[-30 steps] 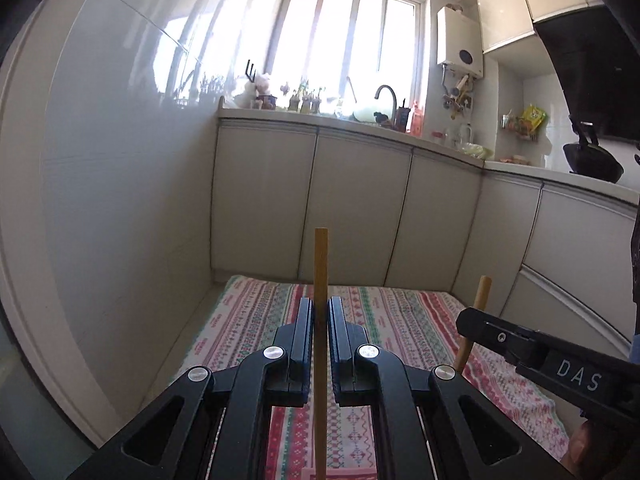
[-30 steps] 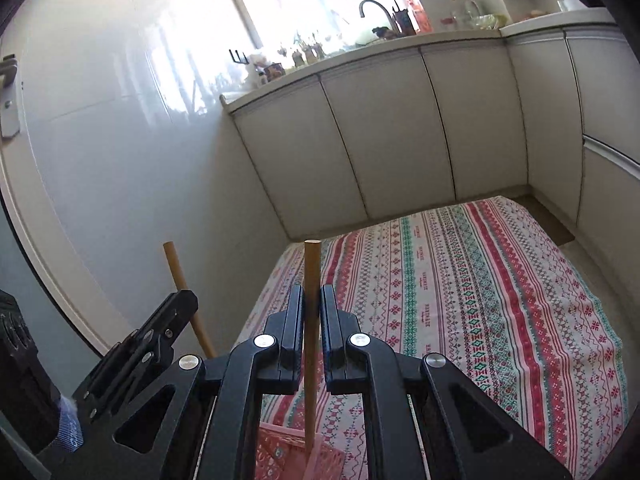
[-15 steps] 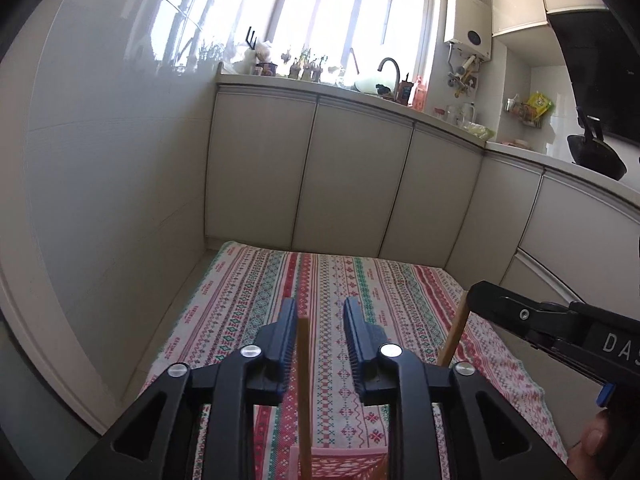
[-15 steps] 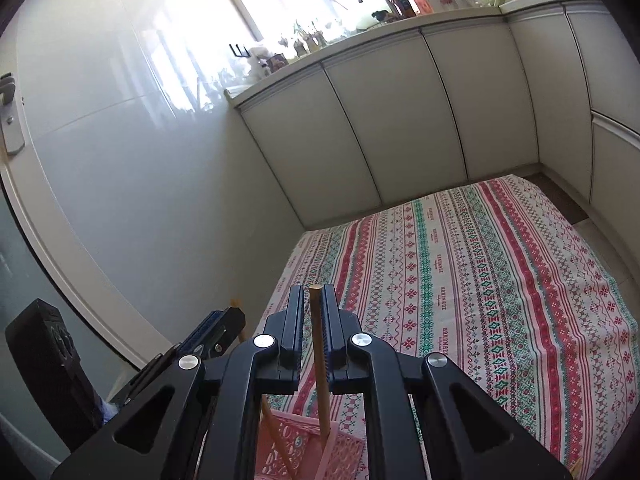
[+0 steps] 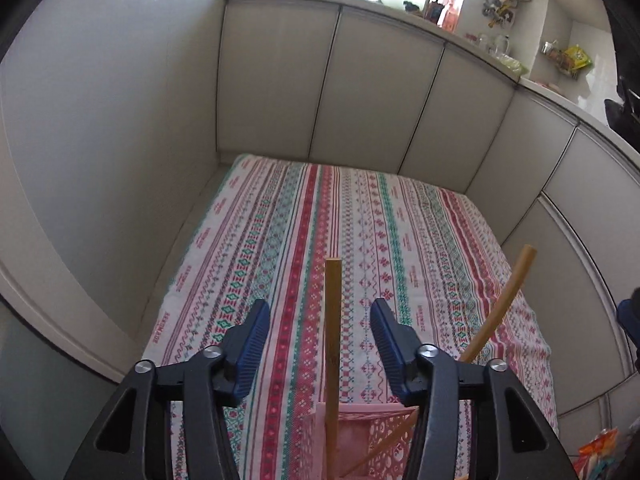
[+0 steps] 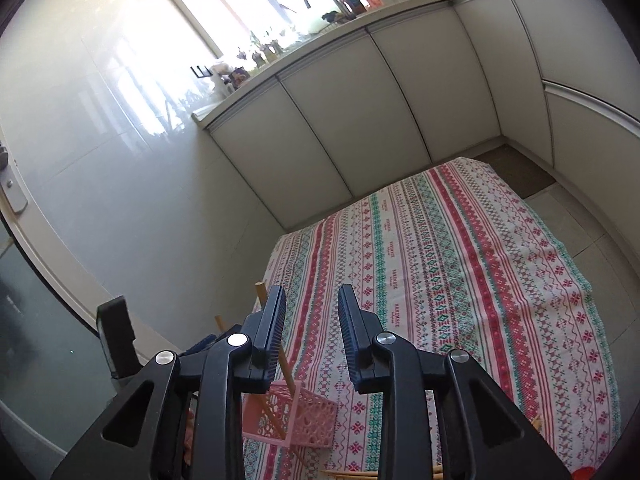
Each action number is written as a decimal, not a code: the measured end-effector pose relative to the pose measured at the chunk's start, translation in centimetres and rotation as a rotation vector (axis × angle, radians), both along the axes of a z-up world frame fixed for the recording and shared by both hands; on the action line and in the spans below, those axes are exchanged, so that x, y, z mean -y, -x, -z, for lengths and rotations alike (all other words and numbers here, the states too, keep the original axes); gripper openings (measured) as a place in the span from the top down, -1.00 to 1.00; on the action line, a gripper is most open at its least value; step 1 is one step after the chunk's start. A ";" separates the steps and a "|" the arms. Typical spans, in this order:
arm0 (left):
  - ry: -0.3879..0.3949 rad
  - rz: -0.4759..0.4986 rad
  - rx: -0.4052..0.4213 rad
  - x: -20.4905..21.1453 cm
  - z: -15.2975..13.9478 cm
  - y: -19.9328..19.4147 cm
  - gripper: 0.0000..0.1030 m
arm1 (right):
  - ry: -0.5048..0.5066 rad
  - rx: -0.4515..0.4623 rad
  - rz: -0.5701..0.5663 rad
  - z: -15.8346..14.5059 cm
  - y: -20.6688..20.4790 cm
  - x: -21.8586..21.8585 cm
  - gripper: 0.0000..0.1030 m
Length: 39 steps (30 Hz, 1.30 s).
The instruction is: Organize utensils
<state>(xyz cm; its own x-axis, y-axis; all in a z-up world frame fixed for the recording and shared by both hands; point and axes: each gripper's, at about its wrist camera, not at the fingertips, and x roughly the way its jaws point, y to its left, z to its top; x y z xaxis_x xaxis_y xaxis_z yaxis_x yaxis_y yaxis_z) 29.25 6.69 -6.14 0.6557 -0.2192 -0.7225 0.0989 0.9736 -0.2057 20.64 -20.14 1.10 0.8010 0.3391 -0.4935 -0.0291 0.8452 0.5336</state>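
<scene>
A pink lattice basket [image 5: 360, 432] sits on the striped cloth at the near edge of the left wrist view. One wooden chopstick [image 5: 332, 340] stands upright in it, free between the fingers of my open left gripper [image 5: 320, 320], with neither pad touching it. A second chopstick [image 5: 504, 300] leans out to the right. In the right wrist view the basket [image 6: 308, 416] lies low and left of centre. My right gripper [image 6: 312, 312] is opening with nothing between its jaws. One chopstick [image 6: 261, 293] rises behind its left finger, and another chopstick tip [image 6: 219, 321] shows further left.
The red, green and white striped cloth [image 6: 460, 260] covers the floor between white cabinet doors [image 5: 380, 92] and a glossy wall. Loose chopsticks [image 6: 344, 473] lie at the cloth's near edge. A black housing [image 6: 116, 332] stands at the left. A colourful packet [image 5: 600, 444] lies at the lower right.
Both grippers were shut on a chopstick and have let go; the sticks now stand in the pink basket. The left view tipped downward. The right gripper drew back to the right of the basket.
</scene>
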 end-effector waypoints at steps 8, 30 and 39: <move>-0.056 0.042 0.052 1.4 -0.9 0.8 0.87 | -0.065 -0.219 -0.049 4.3 -0.5 0.7 0.38; -0.106 0.044 0.423 3.2 -6.3 4.2 0.87 | -0.309 -0.503 -0.353 13.2 -3.6 -6.6 0.82; 0.002 0.083 0.303 2.7 -4.5 2.4 0.52 | -0.298 -0.447 -0.317 11.4 -3.2 -4.8 0.70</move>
